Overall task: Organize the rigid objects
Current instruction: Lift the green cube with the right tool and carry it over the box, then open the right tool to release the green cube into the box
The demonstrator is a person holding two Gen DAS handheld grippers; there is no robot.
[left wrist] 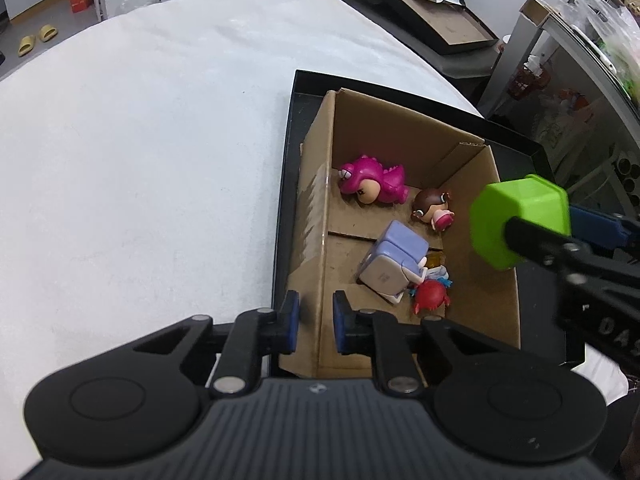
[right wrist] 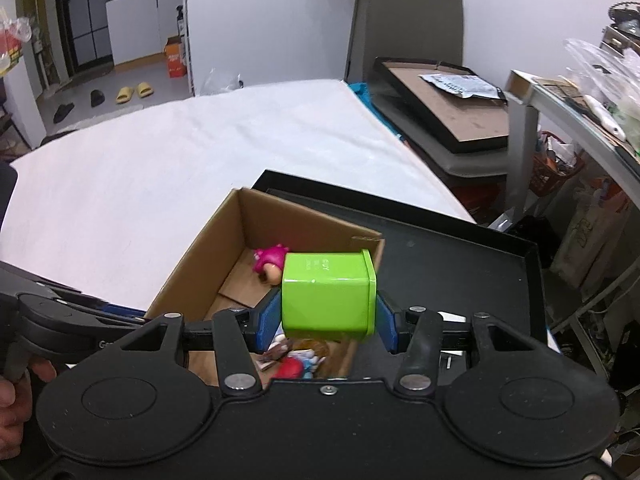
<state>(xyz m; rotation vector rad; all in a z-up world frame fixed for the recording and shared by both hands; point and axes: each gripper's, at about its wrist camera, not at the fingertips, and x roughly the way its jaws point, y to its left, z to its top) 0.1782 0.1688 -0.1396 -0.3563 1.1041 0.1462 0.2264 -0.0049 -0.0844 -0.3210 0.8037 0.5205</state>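
Note:
An open cardboard box (left wrist: 316,216) stands in a black tray (left wrist: 286,184) on the white table. In the box lie a pink dinosaur toy (left wrist: 372,180), a brown-haired doll (left wrist: 434,208), a lilac block (left wrist: 394,264) and a red crab toy (left wrist: 430,296). My right gripper (right wrist: 328,320) is shut on a green square tin (right wrist: 328,294) and holds it above the box's right wall; the tin also shows in the left wrist view (left wrist: 520,220). My left gripper (left wrist: 316,322) straddles the box's near left wall, its jaws a little apart and not touching it.
The white table (left wrist: 140,140) spreads left of the tray. Another black tray with a cardboard sheet (right wrist: 440,100) sits beyond the table's right edge. A cluttered glass shelf (right wrist: 580,120) stands at the right. The box (right wrist: 200,268) also shows in the right wrist view.

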